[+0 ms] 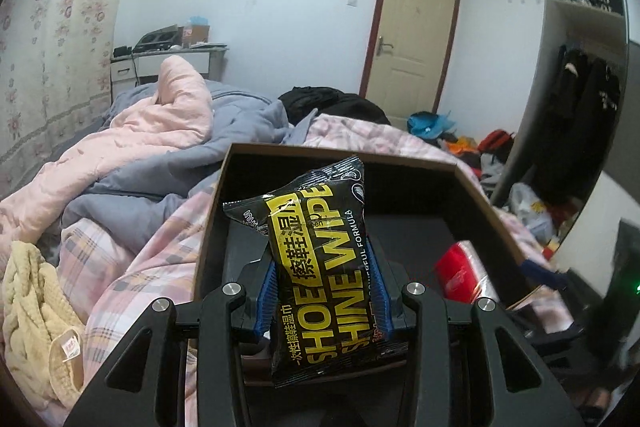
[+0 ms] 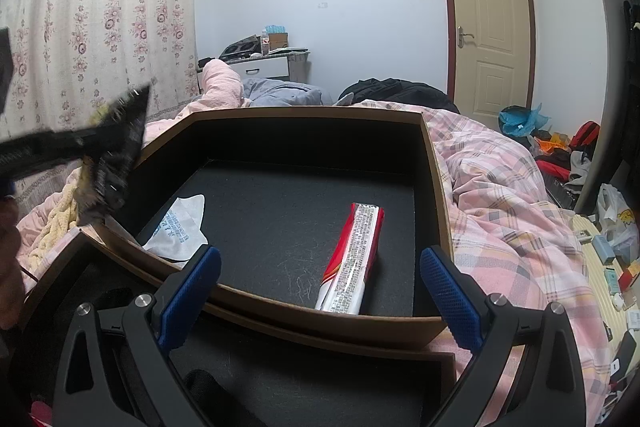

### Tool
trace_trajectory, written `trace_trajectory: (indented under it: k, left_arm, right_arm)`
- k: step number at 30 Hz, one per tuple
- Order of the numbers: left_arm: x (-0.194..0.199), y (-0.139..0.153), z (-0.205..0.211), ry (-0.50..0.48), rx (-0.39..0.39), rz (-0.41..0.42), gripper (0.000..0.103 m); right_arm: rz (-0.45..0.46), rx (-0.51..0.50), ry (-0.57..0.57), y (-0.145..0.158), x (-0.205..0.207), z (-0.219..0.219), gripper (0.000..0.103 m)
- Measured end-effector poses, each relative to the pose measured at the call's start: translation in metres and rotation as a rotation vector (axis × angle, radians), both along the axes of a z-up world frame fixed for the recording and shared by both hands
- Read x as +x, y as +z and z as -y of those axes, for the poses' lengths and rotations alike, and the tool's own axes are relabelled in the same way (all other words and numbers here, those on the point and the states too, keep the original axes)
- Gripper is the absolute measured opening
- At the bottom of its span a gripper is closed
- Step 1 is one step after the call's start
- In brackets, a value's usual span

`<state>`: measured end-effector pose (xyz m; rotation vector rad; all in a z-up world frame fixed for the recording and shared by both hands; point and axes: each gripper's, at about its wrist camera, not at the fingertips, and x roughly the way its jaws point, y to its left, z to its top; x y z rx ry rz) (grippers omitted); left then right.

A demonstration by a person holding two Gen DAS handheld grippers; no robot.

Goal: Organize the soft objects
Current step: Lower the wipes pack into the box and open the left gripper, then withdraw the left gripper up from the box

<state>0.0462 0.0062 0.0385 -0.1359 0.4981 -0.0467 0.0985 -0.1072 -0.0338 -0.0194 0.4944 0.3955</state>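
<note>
My left gripper (image 1: 322,267) is shut on a black and yellow shoe shine wipes pack (image 1: 320,267) and holds it over the near left part of a black-lined cardboard box (image 1: 472,187). The pack also shows blurred at the left of the right wrist view (image 2: 112,155). My right gripper (image 2: 320,279) is open and empty at the box's near rim (image 2: 280,311). In the box lie a red and white tissue pack (image 2: 354,259) and a white wipes pack (image 2: 180,223). The red pack also shows in the left wrist view (image 1: 464,271).
The box sits on a bed with a pink plaid sheet (image 2: 512,211), a pink and grey duvet (image 1: 160,131) and black clothes (image 1: 332,103). A yellow knit towel (image 1: 36,303) lies left of the box. A second box part (image 2: 320,379) lies below my right gripper. Clutter covers the floor at right (image 2: 600,247).
</note>
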Motion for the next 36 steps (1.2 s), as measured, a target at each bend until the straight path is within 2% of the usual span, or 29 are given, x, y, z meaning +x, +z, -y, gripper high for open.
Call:
trace_trajectory:
  k: [4,7,9,11,13,20,23,27,33,36]
  left_arm:
    - [-0.004,-0.006,0.016,-0.003,0.116,0.039,0.037]
    - [-0.003,-0.007,0.021,0.008,0.155,0.04,0.038]
    - [0.0,-0.008,0.017,0.01,0.136,0.021,0.041]
    - [0.001,-0.009,0.012,0.01,0.108,-0.008,0.058]
    - [0.001,-0.01,0.008,0.015,0.074,-0.016,0.065]
    - [-0.01,-0.003,0.004,0.021,0.052,0.027,0.067]
    - [-0.02,0.001,-0.001,0.028,0.037,0.047,0.077]
    - [-0.038,0.003,-0.011,0.029,-0.003,0.059,0.077]
    - [-0.061,-0.001,-0.031,0.05,-0.12,0.086,0.079]
    - [-0.061,-0.005,-0.033,0.07,-0.135,0.092,0.079]
  right_arm:
    - [0.001,-0.01,0.003,0.0,0.0,-0.002,0.1]
    - [0.001,-0.01,0.003,0.0,0.0,-0.002,0.1]
    - [0.001,-0.011,0.003,0.0,0.0,-0.002,0.1]
    - [0.002,-0.012,0.003,0.0,0.0,-0.002,0.1]
    - [0.0,-0.009,0.003,0.0,0.001,-0.001,0.1]
    - [-0.001,-0.007,0.005,0.0,0.001,-0.001,0.1]
    - [-0.001,-0.007,0.005,0.0,0.001,-0.002,0.1]
    - [-0.001,-0.008,0.005,0.0,0.001,-0.002,0.1]
    - [-0.001,-0.009,0.005,0.0,0.001,-0.002,0.1]
    - [-0.001,-0.01,0.005,0.0,0.001,-0.002,0.1]
